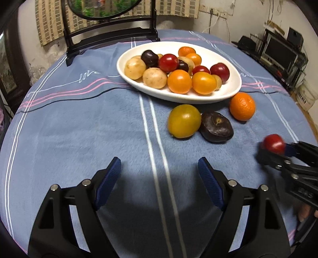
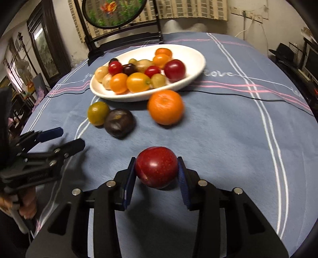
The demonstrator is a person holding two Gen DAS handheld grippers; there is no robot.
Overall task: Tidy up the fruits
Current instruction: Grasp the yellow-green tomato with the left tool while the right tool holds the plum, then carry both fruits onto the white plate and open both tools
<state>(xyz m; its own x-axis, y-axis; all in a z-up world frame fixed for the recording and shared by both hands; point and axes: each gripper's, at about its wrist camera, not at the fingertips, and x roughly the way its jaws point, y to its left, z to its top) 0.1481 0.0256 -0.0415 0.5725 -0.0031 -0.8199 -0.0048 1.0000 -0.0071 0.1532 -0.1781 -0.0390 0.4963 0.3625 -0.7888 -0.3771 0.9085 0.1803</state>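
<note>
Red plum [image 2: 156, 169] sits clamped between the blue pads of the right gripper [image 2: 157, 178], jaws pressed on both its sides, held low over the blue striped cloth [image 2: 218, 139] on the tabletop; whether it touches the cloth can't be told. Same plum shows at the right edge of the left wrist view [image 1: 273, 143], blurred.

Loose fruit ahead of it on the cloth: orange mandarin [image 2: 165, 107] just beside the near rim of the white oval dish [image 2: 199, 65]; dark purple fruit [image 2: 119, 123] touching a yellow-green fruit [image 2: 98, 113] on its left. Mandarin stands apart from those two.

Dish is piled with small fruit: red, orange, yellow, tan and dark ones, touching one another.

Left gripper [image 1: 159, 176] hovers over the cloth with jaws wide apart, nothing between them, white double stripe running under the gap. It sits left of the right gripper, well short of the loose fruit.

Behind the dish, a black-framed round screen on a stand [image 2: 113, 12] at the far tabletop edge.
</note>
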